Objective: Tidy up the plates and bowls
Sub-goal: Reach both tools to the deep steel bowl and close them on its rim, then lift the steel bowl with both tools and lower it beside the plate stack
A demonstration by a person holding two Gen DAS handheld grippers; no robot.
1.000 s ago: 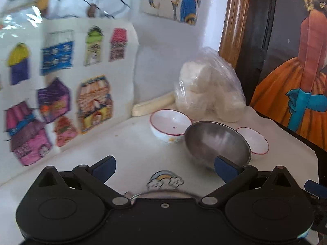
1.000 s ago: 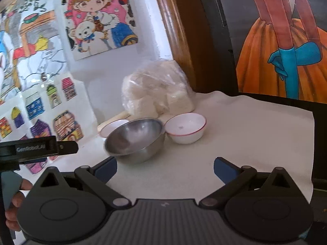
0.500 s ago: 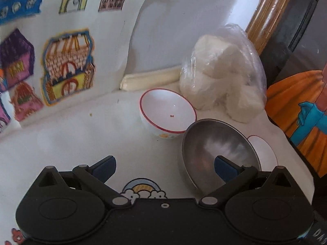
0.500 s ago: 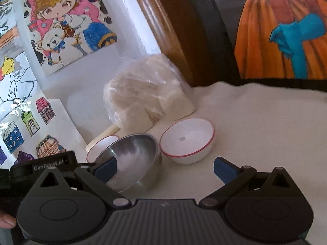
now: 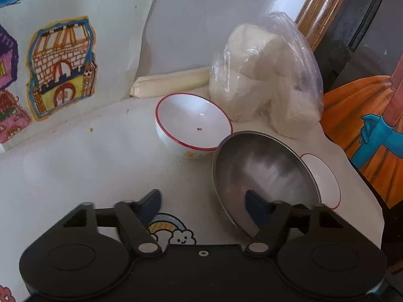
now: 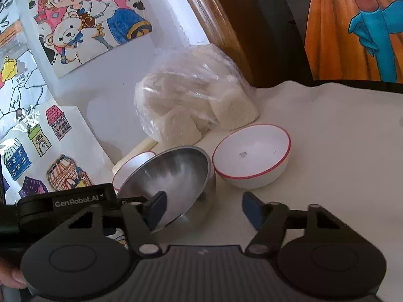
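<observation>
I am closing both grippers, left (image 5: 202,205) and right (image 6: 204,205), around the steel bowl (image 5: 262,173) (tilted beside the white bowl (image 5: 192,123), over a plate (image 5: 323,178)). Neither pinches its rim yet. Next: clamp, lift, nest 2 bowls.

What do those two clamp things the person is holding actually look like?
Both are black plastic. The left gripper and right gripper each have two round discs, angled link arms with silver pivots, and dark blue finger pads. One body is printed "GenRobot.AI".
</observation>
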